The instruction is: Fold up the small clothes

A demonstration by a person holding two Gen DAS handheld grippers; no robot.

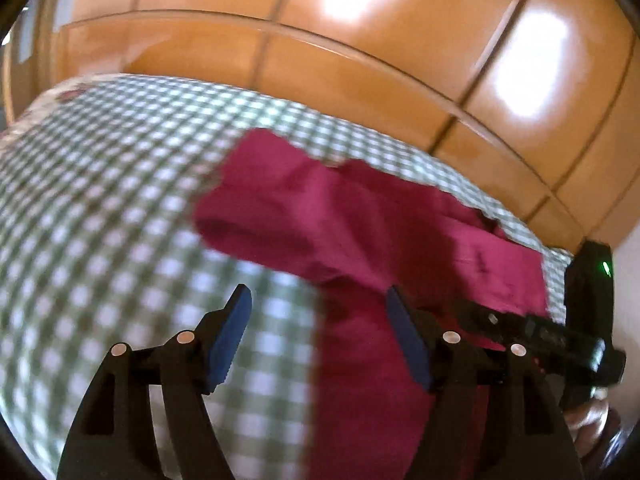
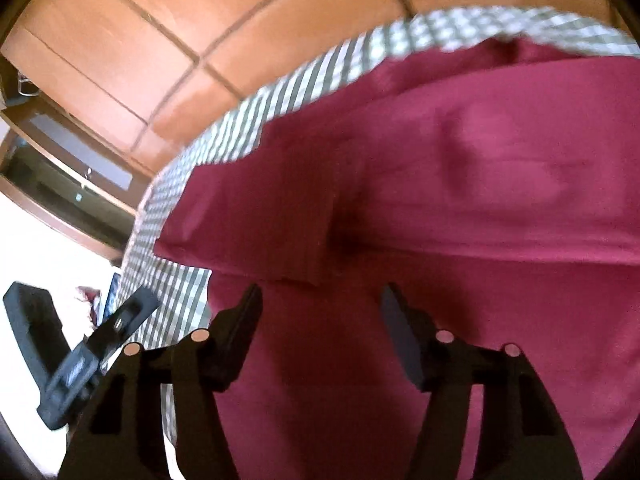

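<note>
Fingers of the left gripper [image 1: 318, 334] and right gripper [image 2: 320, 326] stand apart, holding nothing; the crimson garment [image 1: 360, 216] fills centre and right of both frames on the checked cloth [image 1: 120, 184]. Likely light, limp, wrinkle-prone: pinch a hem corner

Bright daylight; glare patches on wooden panels [image 1: 528, 68]; heavy motion blur; fisheye bending, dark corners.
</note>
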